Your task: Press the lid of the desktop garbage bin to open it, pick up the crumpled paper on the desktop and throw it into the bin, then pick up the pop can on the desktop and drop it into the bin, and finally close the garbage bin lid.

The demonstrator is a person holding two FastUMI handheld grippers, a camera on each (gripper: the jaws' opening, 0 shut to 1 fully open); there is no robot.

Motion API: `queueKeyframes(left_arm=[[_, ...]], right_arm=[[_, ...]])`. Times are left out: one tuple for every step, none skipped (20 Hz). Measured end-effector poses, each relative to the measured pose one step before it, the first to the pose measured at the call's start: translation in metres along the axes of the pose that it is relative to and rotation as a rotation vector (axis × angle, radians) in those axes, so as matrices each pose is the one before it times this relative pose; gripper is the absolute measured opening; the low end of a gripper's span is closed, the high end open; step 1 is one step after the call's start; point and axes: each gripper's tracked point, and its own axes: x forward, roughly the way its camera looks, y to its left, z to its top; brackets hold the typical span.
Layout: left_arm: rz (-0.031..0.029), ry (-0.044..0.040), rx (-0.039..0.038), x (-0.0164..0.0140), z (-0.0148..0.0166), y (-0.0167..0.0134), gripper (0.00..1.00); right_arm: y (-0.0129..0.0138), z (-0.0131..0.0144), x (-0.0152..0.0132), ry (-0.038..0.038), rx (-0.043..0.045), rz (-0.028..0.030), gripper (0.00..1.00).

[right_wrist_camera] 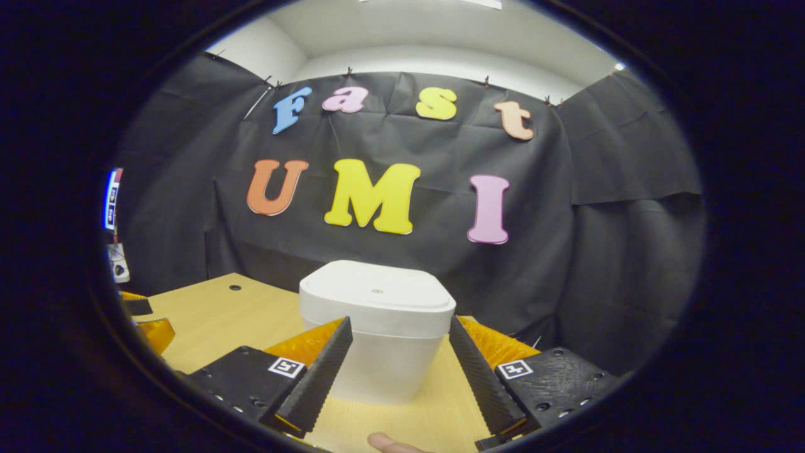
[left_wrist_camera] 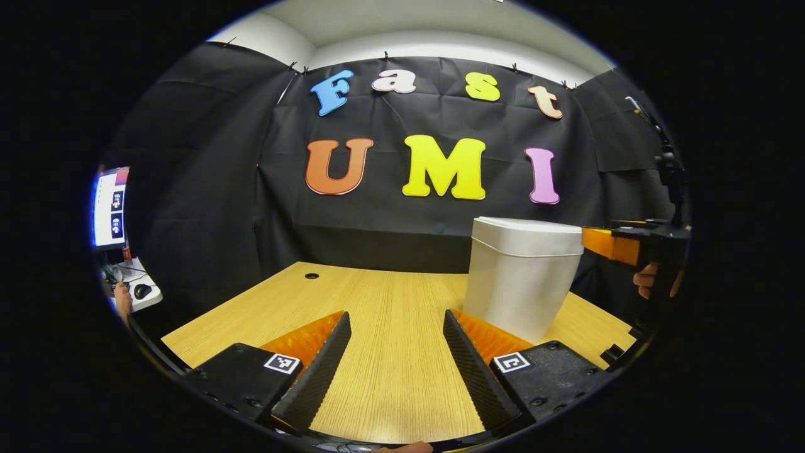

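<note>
Two grippers were up over the desk (left_wrist_camera: pixel 390 302), each with its jaws spread wide and nothing between them. In the left gripper view, the left gripper (left_wrist_camera: pixel 396 327) hung low above bare wood, and the bin (left_wrist_camera: pixel 522 277) stood ahead of it and off to its right, just past its right finger (left_wrist_camera: pixel 471 371), with the lid (left_wrist_camera: pixel 528 228) down. Further to that side, beyond the bin and level with the lid, the front of the right gripper (left_wrist_camera: pixel 613 245) reached in, with part of the hand (left_wrist_camera: pixel 646 281) that held it showing below. A small round hole (left_wrist_camera: pixel 312 275) sat in the desk far ahead and to the left, and a lit screen (left_wrist_camera: pixel 111 207) stood at the far left edge. In the right gripper view, the right gripper (right_wrist_camera: pixel 399 333) faced the bin (right_wrist_camera: pixel 377 333) straight on, a little above the closed lid (right_wrist_camera: pixel 377 292), which showed between the two fingertips; whether they touched the bin could not be told. A fingertip (right_wrist_camera: pixel 390 444) of the holding hand showed at the bottom edge, and the left gripper's fingers (right_wrist_camera: pixel 146 322) sat low at the far left
</note>
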Motion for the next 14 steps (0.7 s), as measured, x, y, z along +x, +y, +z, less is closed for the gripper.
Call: queueKeyframes(left_arm=[[-0.00749,-0.00444,0.00543,0.00024,0.00126,-0.00017,0.96],[-0.00714,-0.00456,0.00325,-0.00112,0.00124,-0.00067,0.96],[-0.01108,-0.00761,0.00371,-0.00008,0.00117,-0.00319,0.96],[-0.00951,-0.00416,0.00348,-0.00068,0.00058,-0.00522,0.95],[-0.00413,-0.00001,0.00351,-0.00054,0.00022,-0.00327,0.95],[-0.00205,0.00205,0.00453,-0.00039,-0.00048,-0.00158,0.96],[-0.00228,-0.00151,0.00737,-0.00051,0.00035,-0.00234,0.96],[-0.00203,-0.00144,0.00728,0.00037,-0.0002,-0.00283,0.96],[-0.00025,-0.00253,0.00593,0.0002,0.00129,-0.00182,0.96],[-0.00225,-0.00295,0.00416,0.00091,0.0004,-0.00247,0.96],[-0.00812,-0.00339,0.00392,-0.00082,0.00035,-0.00348,0.96],[-0.00661,-0.00227,0.00202,-0.00044,0.00071,-0.00326,0.95],[-0.00241,-0.0026,0.00211,-0.00097,0.00076,-0.00097,0.95],[-0.00085,-0.00201,0.00297,-0.00029,0.00105,-0.00086,0.95]], right_arm=[[-0.01086,-0.00174,-0.01037,-0.01723,0.00824,-0.02632,0.97],[-0.00741,-0.0045,-0.01013,-0.00494,0.01156,-0.01784,0.95],[-0.00805,-0.0058,-0.00945,0.00655,0.0109,-0.00775,0.95],[-0.0069,-0.00642,-0.00695,0.01199,0.0113,0.00096,0.95],[-0.00659,-0.0059,-0.00629,0.01097,0.00691,0.00591,0.95],[-0.00865,-0.00329,-0.00427,0.00104,0.00188,-0.00019,0.95],[-0.00972,-0.00191,-0.00307,-0.00365,-0.00247,-0.01156,0.97],[-0.00837,-0.00123,-0.002,-0.01036,-0.00546,-0.01189,0.93],[-0.00407,-0.00151,-0.00218,-0.00531,-0.01061,-0.00632,0.95],[-0.00176,-0.00392,-0.00223,0.00277,-0.01048,-0.005,0.95],[0.00052,-0.00179,-0.00167,0.00318,-0.00713,0.0043,0.93],[0.00252,0.00123,-0.00204,-0.00147,0.0006,0.00958,0.92],[0.00257,0.0004,0.00011,0.00276,0.00368,0.00464,0.95],[0.00097,-0.00155,0.00133,0.00414,0.0014,0.00247,0.95]])
